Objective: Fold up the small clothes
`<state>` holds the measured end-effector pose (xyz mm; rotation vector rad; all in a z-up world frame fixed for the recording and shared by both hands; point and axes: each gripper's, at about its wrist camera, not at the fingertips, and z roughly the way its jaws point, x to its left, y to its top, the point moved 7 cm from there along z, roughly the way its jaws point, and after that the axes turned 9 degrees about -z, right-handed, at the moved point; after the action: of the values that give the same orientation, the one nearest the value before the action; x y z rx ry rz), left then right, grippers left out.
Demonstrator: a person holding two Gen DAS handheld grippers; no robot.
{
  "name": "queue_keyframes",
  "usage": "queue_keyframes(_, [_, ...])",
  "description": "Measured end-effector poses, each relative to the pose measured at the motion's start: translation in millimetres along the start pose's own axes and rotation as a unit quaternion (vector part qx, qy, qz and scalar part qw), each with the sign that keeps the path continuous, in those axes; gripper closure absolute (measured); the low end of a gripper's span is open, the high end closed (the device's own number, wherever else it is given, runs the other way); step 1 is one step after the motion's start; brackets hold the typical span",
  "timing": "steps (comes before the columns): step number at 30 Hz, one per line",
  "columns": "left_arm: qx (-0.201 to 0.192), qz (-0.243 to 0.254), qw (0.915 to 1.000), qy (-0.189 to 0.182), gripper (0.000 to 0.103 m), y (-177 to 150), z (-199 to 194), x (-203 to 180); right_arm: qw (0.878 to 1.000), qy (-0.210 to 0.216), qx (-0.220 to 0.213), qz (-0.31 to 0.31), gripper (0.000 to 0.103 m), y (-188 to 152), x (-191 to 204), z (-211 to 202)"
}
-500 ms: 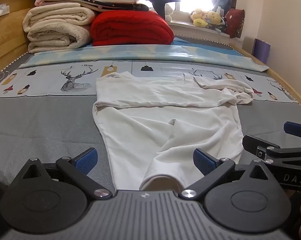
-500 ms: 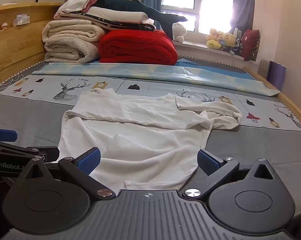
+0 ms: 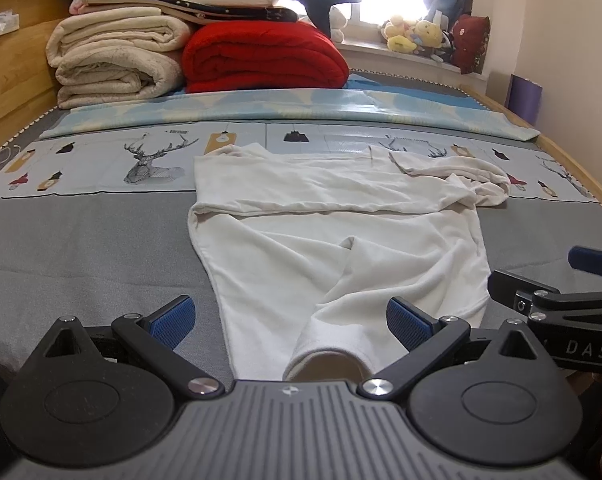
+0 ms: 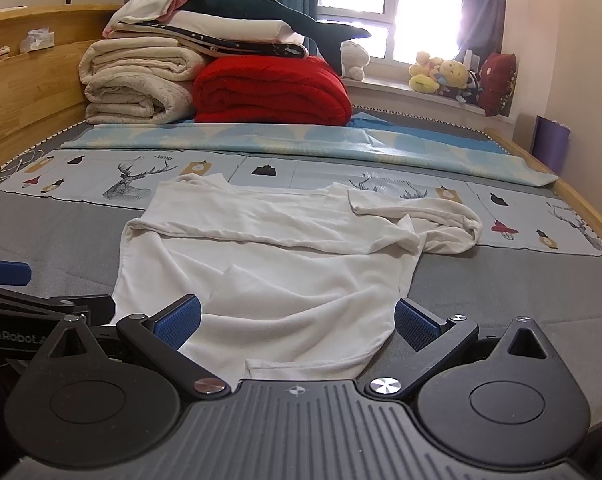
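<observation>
A white long-sleeved garment [image 3: 341, 236] [image 4: 269, 264] lies spread on the grey bed cover, its far part folded over across its width and one sleeve bunched at the far right. My left gripper [image 3: 291, 318] is open just above the garment's near end, where a rounded cuff or neck opening shows between the fingers. My right gripper [image 4: 297, 318] is open too, over the near hem. Neither set of blue pads touches the cloth. Each gripper shows at the edge of the other's view, the right gripper [image 3: 573, 280] and the left gripper [image 4: 33, 292].
Folded cream blankets [image 3: 117, 60] and a red quilt [image 3: 265, 58] with more bedding on top stand at the head of the bed. A wooden bed frame [image 4: 25, 80] runs along the left. Soft toys [image 4: 441, 72] sit on the windowsill. A deer-print sheet [image 3: 149, 156] lies behind the garment.
</observation>
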<state>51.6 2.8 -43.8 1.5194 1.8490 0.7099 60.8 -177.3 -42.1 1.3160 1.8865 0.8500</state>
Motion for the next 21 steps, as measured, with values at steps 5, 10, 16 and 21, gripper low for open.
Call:
queue_keyframes(5, [0.017, -0.022, 0.9996, -0.001, 0.024, 1.3, 7.9, 10.3, 0.998, 0.014, 0.03, 0.047, 0.008, -5.5, -12.2, 7.2])
queue_keyframes(10, [0.087, -0.041, 0.9945, -0.042, 0.069, 20.8, 18.8, 27.7, 0.993, 0.012, 0.028, 0.117, 0.036, 1.9, -58.4, 10.3])
queue_keyframes(16, [0.114, 0.054, 0.9896, -0.069, 0.069, 48.2, 54.9, 39.7, 0.995, 0.019, 0.045, 0.087, 0.038, 15.2, -111.9, 44.1])
queue_keyframes(21, [0.23, -0.026, 0.9728, -0.004, 0.069, 19.1, 106.0, 77.5, 0.978, 0.036, 0.129, 0.161, 0.037, -28.3, -120.7, 82.9])
